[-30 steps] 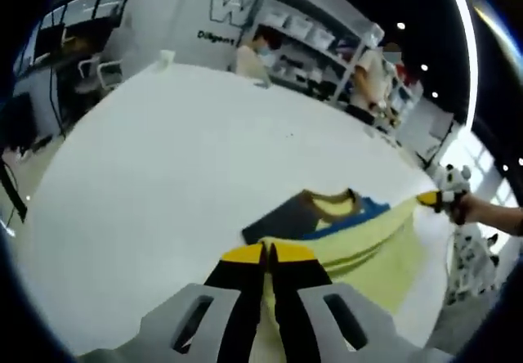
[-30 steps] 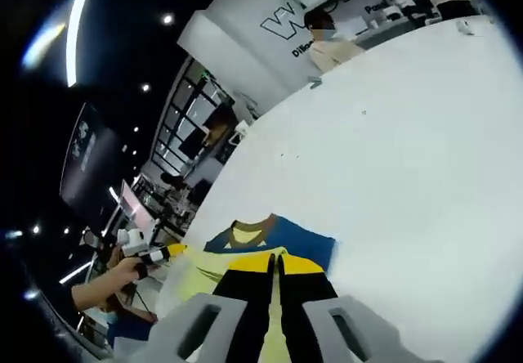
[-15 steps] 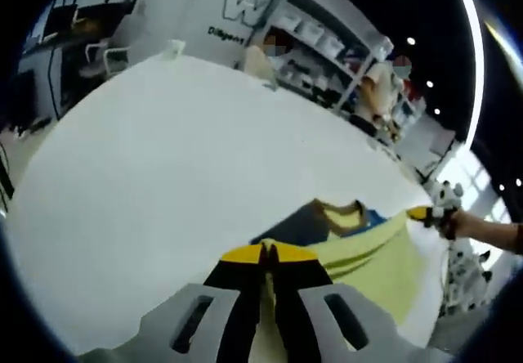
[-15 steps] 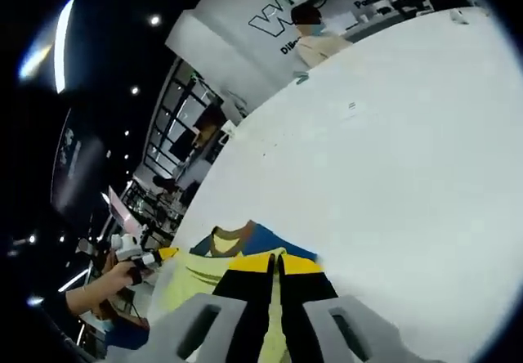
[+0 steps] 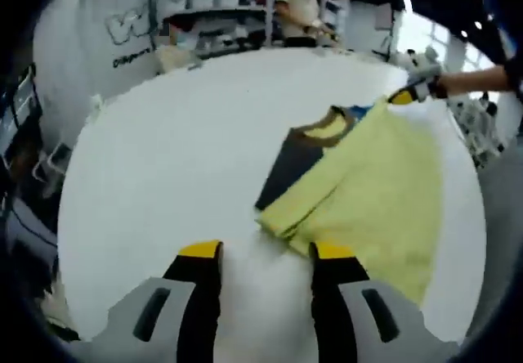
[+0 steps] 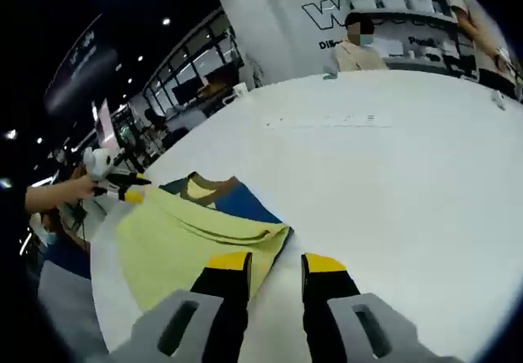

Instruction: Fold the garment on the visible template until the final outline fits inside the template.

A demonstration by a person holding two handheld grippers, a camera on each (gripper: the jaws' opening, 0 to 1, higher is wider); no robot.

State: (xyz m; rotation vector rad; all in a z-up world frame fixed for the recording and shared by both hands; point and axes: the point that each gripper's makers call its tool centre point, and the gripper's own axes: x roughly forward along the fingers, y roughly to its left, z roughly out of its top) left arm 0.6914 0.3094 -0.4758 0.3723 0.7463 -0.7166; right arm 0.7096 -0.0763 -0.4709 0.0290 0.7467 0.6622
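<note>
Both tools, left point(image 5: 264, 253) and right point(image 6: 274, 263), hang spread just short of the folded garment point(image 5: 368, 183).

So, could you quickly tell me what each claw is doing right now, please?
Left claw: open, holding nothing, just short of the yellow garment.
Right claw: open, holding nothing, at the garment's folded edge.

Yellow, blue, dark garment point(image 5: 368, 183); white table point(image 5: 163, 159)
</note>
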